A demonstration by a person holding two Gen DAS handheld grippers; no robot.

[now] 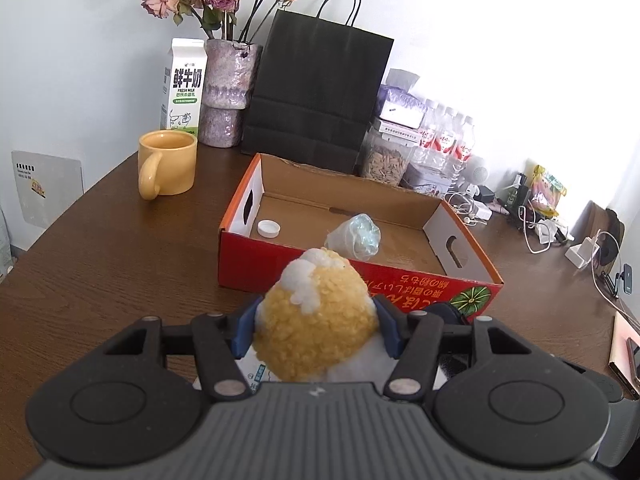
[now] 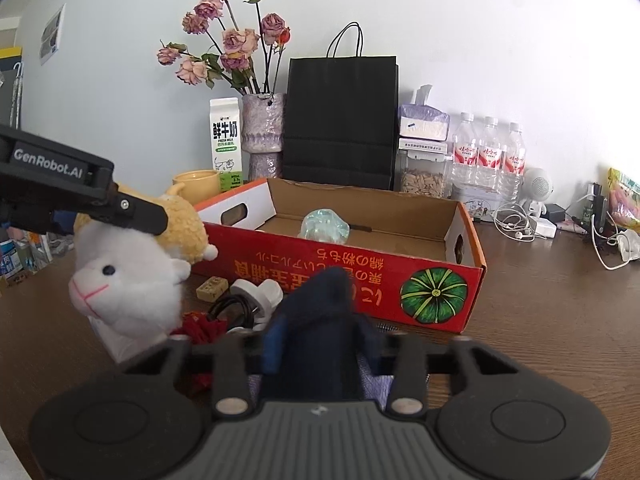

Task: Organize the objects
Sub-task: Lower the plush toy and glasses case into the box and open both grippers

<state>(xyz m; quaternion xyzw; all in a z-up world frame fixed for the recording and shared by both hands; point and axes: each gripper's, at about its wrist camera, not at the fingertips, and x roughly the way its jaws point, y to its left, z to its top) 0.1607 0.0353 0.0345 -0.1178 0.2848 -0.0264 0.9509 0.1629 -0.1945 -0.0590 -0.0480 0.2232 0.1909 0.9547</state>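
My left gripper (image 1: 316,328) is shut on a plush sheep (image 1: 316,320) with a yellow woolly body and white face; it also shows in the right wrist view (image 2: 132,276), held just left of the red cardboard box (image 2: 360,280). My right gripper (image 2: 320,344) is shut on a dark navy cloth item (image 2: 324,328) in front of the box. The box (image 1: 256,256) is open and holds a crumpled clear plastic cup (image 1: 356,236) and a white bottle cap (image 1: 268,228).
On the brown table before the box lie a tan block (image 2: 212,288), a white plug with black cable (image 2: 256,296) and a red item (image 2: 202,328). A yellow mug (image 1: 168,162), milk carton (image 1: 183,84), flower vase (image 1: 228,92), black paper bag (image 1: 316,88), water bottles (image 2: 488,156) and cables (image 2: 520,224) stand behind.
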